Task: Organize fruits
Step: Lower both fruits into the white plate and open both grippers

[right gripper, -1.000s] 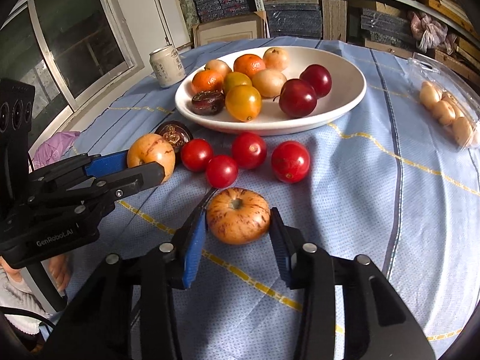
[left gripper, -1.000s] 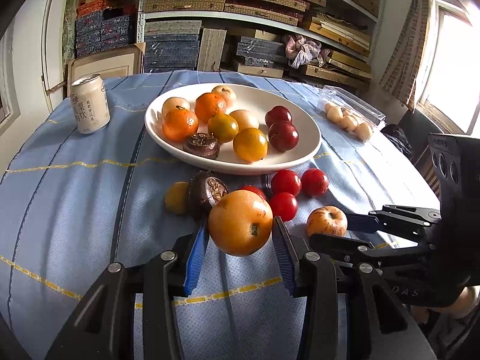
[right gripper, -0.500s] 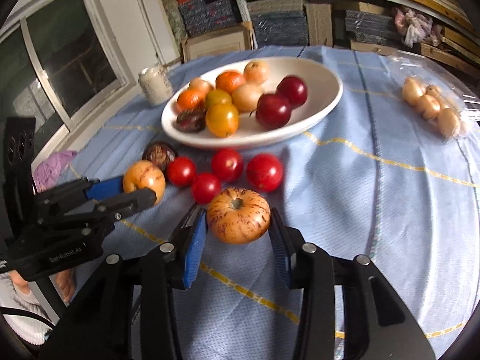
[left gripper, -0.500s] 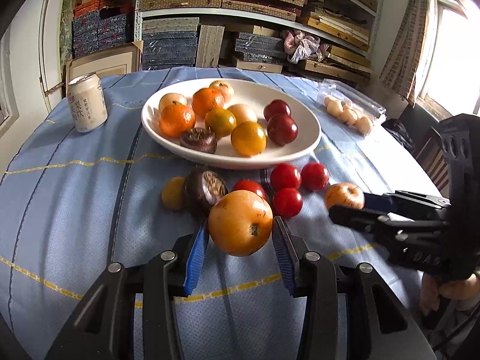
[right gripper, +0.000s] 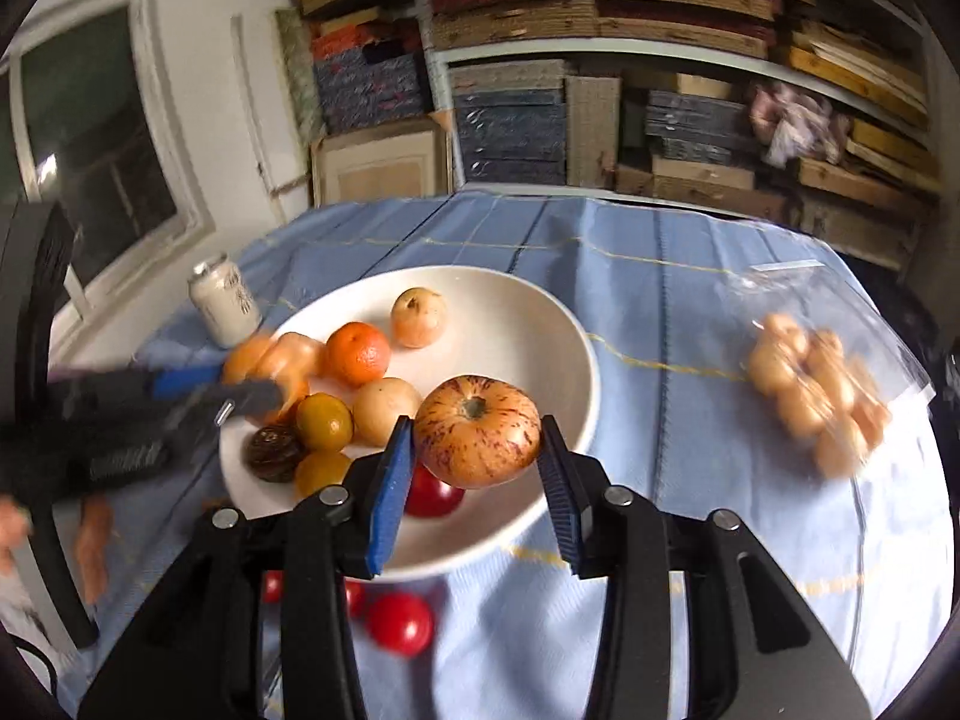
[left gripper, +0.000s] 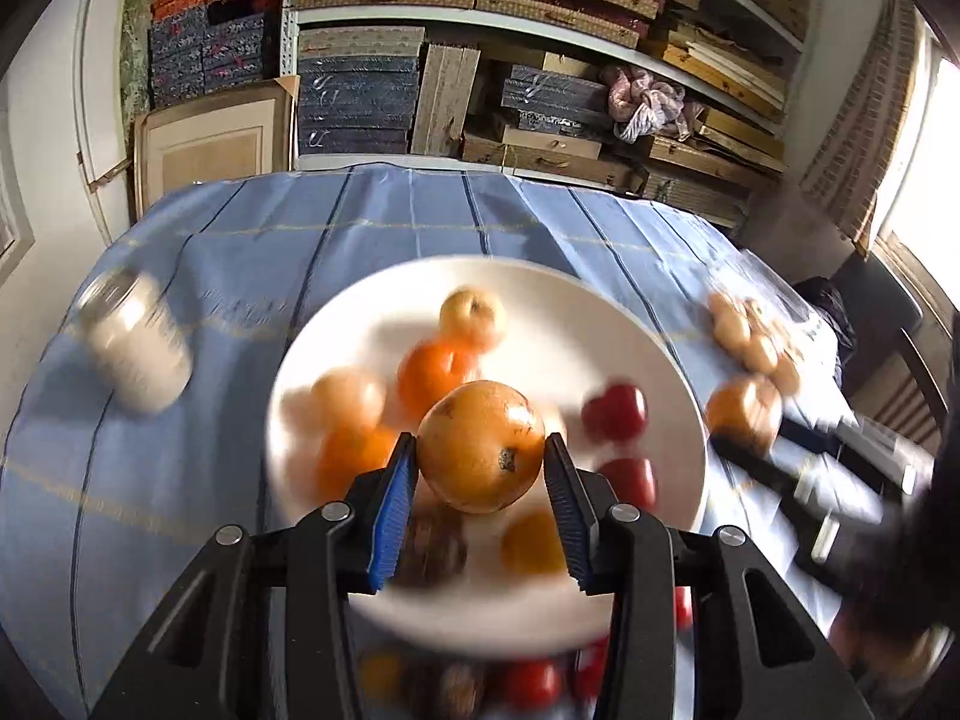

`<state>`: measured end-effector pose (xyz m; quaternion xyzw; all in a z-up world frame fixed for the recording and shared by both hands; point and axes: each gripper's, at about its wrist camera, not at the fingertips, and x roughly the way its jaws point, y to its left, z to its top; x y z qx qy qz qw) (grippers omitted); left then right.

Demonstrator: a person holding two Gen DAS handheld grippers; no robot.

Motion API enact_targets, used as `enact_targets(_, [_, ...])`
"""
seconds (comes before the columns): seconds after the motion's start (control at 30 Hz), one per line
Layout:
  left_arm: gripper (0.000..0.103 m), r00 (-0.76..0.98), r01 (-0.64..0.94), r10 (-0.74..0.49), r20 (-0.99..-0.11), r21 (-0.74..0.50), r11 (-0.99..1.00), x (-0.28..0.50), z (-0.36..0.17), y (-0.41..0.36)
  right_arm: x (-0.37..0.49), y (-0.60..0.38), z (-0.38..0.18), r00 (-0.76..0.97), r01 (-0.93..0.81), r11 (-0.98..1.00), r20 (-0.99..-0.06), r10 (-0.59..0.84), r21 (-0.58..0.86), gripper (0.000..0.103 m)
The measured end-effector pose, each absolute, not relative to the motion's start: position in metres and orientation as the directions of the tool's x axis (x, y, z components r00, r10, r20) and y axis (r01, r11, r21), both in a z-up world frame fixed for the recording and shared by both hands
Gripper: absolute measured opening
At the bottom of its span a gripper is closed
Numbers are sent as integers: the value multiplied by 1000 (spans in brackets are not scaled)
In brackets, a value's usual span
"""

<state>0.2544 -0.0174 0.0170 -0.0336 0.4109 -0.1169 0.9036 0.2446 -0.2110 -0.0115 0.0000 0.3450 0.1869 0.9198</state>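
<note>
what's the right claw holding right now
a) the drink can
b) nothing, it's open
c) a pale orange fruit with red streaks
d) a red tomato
c: in the right wrist view the right claw has both blue pads pressed against the streaked orange fruit, held up in front of the white plate.

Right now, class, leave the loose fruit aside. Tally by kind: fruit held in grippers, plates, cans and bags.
Fruit held in grippers: 2, the orange fruit in the left gripper and the striped fruit in the right gripper
Plates: 1
Cans: 1
Bags: 1
Total: 5
</note>
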Motion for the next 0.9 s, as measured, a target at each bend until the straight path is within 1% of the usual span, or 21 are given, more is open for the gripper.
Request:
enact_targets(0.17, [43,601,180,-257,-757,-185,966,309,12,-38,268,-188,-23,683,-393,915,-639,353,86,40])
enact_targets(0.27, [43,592,185,-264,-761,-190,964,327,5,-48,283,-178,-30,693,-397,917,-648,317,24,41])
enact_targets(0.33, [43,582,182,-267,-769,-197,963,336,-2,-52,290,-176,-36,679,-413,910,-655,331,31,41])
enact_targets(0.4, [44,572,189,-287,-769,-217,958,337,-6,-55,292,-177,-38,679,-416,909,-653,337,37,45])
enact_targets(0.43, [45,568,194,-293,-769,-221,956,334,-6,-56,289,-178,-38,682,-417,908,-648,340,38,50])
enact_targets(0.47, [45,573,196,-294,-765,-220,955,333,-4,-55,287,-180,-38,680,-420,907,-649,343,39,51])
enact_targets(0.63, [45,615,198,-309,-725,-237,951,311,22,-39,263,-196,-28,693,-401,915,-635,340,52,51])
enact_targets(0.67, [47,624,197,-308,-718,-237,951,303,29,-35,256,-201,-25,698,-394,917,-630,340,58,51])
enact_targets(0.7, [52,633,193,-302,-713,-232,953,294,34,-29,249,-205,-23,703,-388,919,-624,342,68,51])
enact_targets(0.73, [56,647,188,-290,-705,-221,957,281,40,-22,238,-212,-20,705,-381,921,-616,350,87,53])
enact_targets(0.77, [58,658,185,-281,-699,-212,960,271,44,-16,228,-218,-19,707,-374,921,-609,360,109,56])
enact_targets(0.83, [60,679,173,-255,-689,-187,967,244,48,-1,207,-231,-19,705,-361,918,-597,383,163,62])
enact_targets(0.9, [60,692,154,-234,-683,-177,972,216,45,15,189,-237,-22,696,-350,915,-599,396,199,64])
